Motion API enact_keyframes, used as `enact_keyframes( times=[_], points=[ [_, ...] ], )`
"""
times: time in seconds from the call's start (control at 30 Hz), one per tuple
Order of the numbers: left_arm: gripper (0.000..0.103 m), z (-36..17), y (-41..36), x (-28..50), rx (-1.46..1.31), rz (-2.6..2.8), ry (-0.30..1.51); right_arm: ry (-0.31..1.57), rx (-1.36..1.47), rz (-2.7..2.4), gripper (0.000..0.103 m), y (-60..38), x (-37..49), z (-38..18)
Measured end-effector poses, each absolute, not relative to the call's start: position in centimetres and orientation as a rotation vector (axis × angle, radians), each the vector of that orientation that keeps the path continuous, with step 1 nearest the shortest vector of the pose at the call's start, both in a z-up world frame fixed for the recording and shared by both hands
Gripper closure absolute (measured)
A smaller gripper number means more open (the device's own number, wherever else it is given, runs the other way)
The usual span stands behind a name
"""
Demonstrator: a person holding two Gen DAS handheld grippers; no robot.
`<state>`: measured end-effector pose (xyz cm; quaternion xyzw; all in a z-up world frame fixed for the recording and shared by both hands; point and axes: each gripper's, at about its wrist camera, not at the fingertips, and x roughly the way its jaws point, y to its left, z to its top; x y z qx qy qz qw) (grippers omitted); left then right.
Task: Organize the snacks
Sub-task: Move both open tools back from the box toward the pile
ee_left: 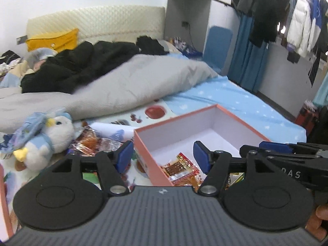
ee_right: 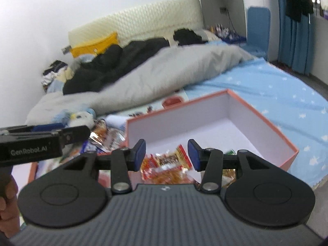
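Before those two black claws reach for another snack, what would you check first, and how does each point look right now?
1. Left gripper empty, jaws apart: ok.
2. Right gripper empty, jaws apart: ok.
3. Pink-rimmed white cardboard box open, with bare floor left: ok.
4. Red and orange snack packets in the box lying inside, below the rim: ok.
5. Loose shiny snack packets beside the box in view to pick: ok.
6. White and blue penguin plush toy clear of those packets: cannot tell.
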<state>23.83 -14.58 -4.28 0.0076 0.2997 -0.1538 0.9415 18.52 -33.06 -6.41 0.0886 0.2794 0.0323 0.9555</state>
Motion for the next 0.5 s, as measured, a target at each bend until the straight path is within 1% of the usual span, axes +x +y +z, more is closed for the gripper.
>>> enact_keyframes(
  times=[0.2, 0.5],
  points=[
    [0.030, -2.5, -11.3, 20.1, -0.017, -0.268, 0.558, 0.495, 0.202, 0.063, 0.054, -31.6, 16.4, -5.2],
    [0.030, -2.3, -7.0, 14.9, -0.025, -0.179, 0.507, 0.484, 0.158, 0.143, 0.054, -27.4, 14.3, -5.6]
  ],
)
